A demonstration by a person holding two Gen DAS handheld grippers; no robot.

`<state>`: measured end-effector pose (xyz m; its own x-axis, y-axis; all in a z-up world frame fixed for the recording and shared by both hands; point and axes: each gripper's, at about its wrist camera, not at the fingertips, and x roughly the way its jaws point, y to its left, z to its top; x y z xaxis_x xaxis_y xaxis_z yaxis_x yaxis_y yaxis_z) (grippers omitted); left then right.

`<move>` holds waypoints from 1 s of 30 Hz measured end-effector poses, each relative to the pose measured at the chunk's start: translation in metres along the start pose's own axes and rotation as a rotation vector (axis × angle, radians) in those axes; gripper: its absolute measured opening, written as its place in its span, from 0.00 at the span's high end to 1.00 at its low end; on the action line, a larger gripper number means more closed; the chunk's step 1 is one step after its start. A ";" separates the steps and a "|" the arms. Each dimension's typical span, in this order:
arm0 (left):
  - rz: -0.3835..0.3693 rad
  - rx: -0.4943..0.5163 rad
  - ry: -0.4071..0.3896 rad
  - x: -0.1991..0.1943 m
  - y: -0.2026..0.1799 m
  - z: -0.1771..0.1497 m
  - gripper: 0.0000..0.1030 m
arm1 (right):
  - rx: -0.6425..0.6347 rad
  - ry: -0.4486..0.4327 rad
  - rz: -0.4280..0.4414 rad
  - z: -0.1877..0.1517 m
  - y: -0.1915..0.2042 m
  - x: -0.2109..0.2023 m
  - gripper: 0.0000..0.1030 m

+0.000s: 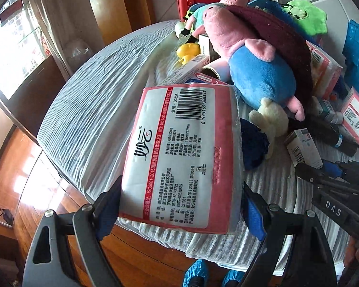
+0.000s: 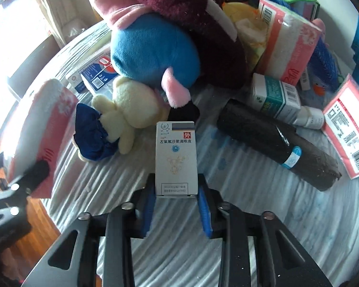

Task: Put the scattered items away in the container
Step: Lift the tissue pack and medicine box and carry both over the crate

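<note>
Tissue pack (image 1: 179, 157) is pinched across its width by left gripper (image 1: 179, 205), over bed (image 1: 88, 119) edge; soft, light, squashy. Small box (image 2: 176, 157) is pinched at its base by right gripper (image 2: 176, 196); stiff card, light, prob. crushable. Container not identified.

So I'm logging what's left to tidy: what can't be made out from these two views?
- Container: blue crate cut off by the left wrist view's right edge; inside unseen.
- Items under the pig plush: covered by it.
- Small box in the right gripper: fine print too small.
- Tissue pack in the left gripper: hides the bed behind it.
</note>
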<state>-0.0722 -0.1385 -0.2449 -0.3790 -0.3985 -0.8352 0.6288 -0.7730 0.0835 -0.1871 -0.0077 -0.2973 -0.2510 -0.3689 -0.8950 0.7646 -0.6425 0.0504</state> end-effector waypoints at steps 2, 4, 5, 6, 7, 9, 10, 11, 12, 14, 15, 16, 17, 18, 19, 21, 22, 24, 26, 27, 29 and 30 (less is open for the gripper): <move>-0.007 0.001 -0.019 -0.009 0.005 0.003 0.15 | -0.011 -0.028 -0.015 -0.001 0.004 -0.012 0.71; -0.013 0.006 -0.046 -0.020 0.009 0.008 0.15 | -0.017 -0.072 -0.032 -0.001 0.007 -0.033 0.71; -0.019 0.009 -0.062 -0.026 0.011 0.010 0.15 | -0.017 -0.095 -0.038 -0.001 0.008 -0.043 0.71; -0.026 0.015 -0.081 -0.034 0.011 0.014 0.15 | -0.016 -0.121 -0.044 0.000 0.009 -0.056 0.71; -0.031 0.022 -0.101 -0.041 0.011 0.017 0.15 | -0.015 -0.149 -0.052 0.001 0.009 -0.069 0.71; -0.057 0.038 -0.142 -0.055 0.010 0.024 0.15 | -0.009 -0.200 -0.062 0.004 0.010 -0.093 0.71; -0.073 0.047 -0.162 -0.063 0.008 0.028 0.15 | -0.004 -0.224 -0.069 0.006 0.011 -0.103 0.71; -0.086 0.056 -0.179 -0.070 0.005 0.032 0.15 | 0.002 -0.251 -0.080 0.007 0.011 -0.116 0.71; -0.105 0.065 -0.198 -0.078 0.002 0.035 0.15 | 0.009 -0.280 -0.092 0.009 0.010 -0.128 0.71; -0.142 0.082 -0.238 -0.094 -0.005 0.043 0.15 | 0.029 -0.330 -0.116 0.014 0.006 -0.150 0.71; -0.159 0.091 -0.258 -0.102 -0.008 0.048 0.15 | 0.039 -0.356 -0.131 0.015 0.004 -0.163 0.71; -0.179 0.103 -0.281 -0.110 -0.013 0.052 0.15 | 0.049 -0.380 -0.147 0.017 0.002 -0.174 0.71; -0.195 0.113 -0.301 -0.117 -0.017 0.055 0.15 | 0.057 -0.404 -0.165 0.018 -0.001 -0.187 0.71; -0.215 0.126 -0.323 -0.125 -0.023 0.058 0.15 | 0.064 -0.432 -0.188 0.018 -0.005 -0.201 0.71; -0.233 0.137 -0.343 -0.133 -0.029 0.062 0.15 | 0.071 -0.455 -0.209 0.018 -0.011 -0.214 0.71; -0.270 0.155 -0.377 -0.147 -0.042 0.068 0.15 | 0.086 -0.506 -0.259 0.019 -0.024 -0.242 0.71; -0.290 0.166 -0.394 -0.155 -0.050 0.071 0.15 | 0.094 -0.526 -0.280 0.018 -0.029 -0.254 0.71; -0.326 0.190 -0.428 -0.169 -0.069 0.077 0.15 | 0.113 -0.571 -0.331 0.015 -0.044 -0.278 0.71; -0.357 0.220 -0.461 -0.184 -0.091 0.081 0.15 | 0.126 -0.608 -0.379 0.012 -0.060 -0.302 0.71; -0.372 0.235 -0.479 -0.192 -0.103 0.084 0.15 | 0.134 -0.629 -0.408 0.010 -0.071 -0.316 0.71; -0.404 0.268 -0.515 -0.210 -0.129 0.089 0.15 | 0.150 -0.663 -0.450 0.005 -0.093 -0.339 0.71; -0.423 0.283 -0.534 -0.221 -0.145 0.093 0.15 | 0.159 -0.683 -0.472 0.002 -0.109 -0.353 0.71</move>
<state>-0.1429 0.0154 -0.0216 -0.8746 -0.1686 -0.4545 0.1841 -0.9829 0.0104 -0.1828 0.1911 0.0140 -0.8662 -0.3298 -0.3755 0.4091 -0.8994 -0.1539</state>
